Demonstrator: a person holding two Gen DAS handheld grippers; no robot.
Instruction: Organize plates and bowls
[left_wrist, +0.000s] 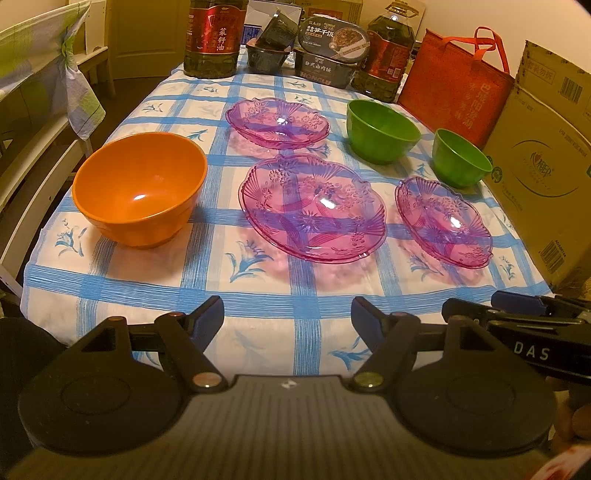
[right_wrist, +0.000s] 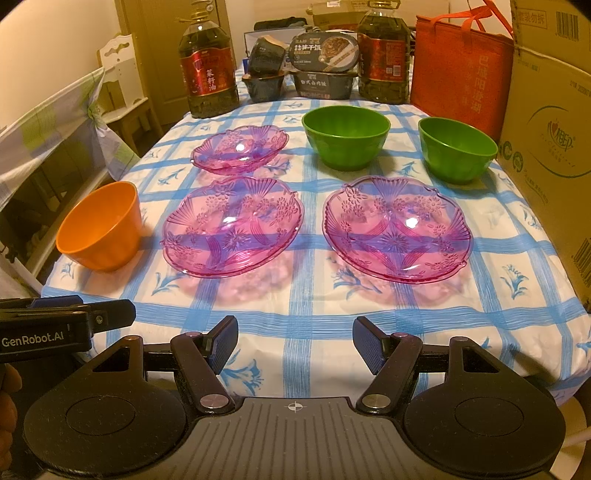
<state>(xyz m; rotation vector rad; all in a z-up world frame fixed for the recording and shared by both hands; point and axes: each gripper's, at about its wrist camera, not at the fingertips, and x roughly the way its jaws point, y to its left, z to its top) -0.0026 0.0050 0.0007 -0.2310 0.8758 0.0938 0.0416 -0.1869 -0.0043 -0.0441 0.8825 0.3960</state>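
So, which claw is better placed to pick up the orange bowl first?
The left claw, probably. The orange bowl sits at the table's left edge, closer to its side; from the right claw it lies far left, beyond a pink plate. Both claws are open and empty.

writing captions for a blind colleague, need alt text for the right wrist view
The open right gripper hovers at the near edge of a blue-checked table holding three pink glass plates, two green bowls and an orange bowl. Oil bottles and boxes line the far end.
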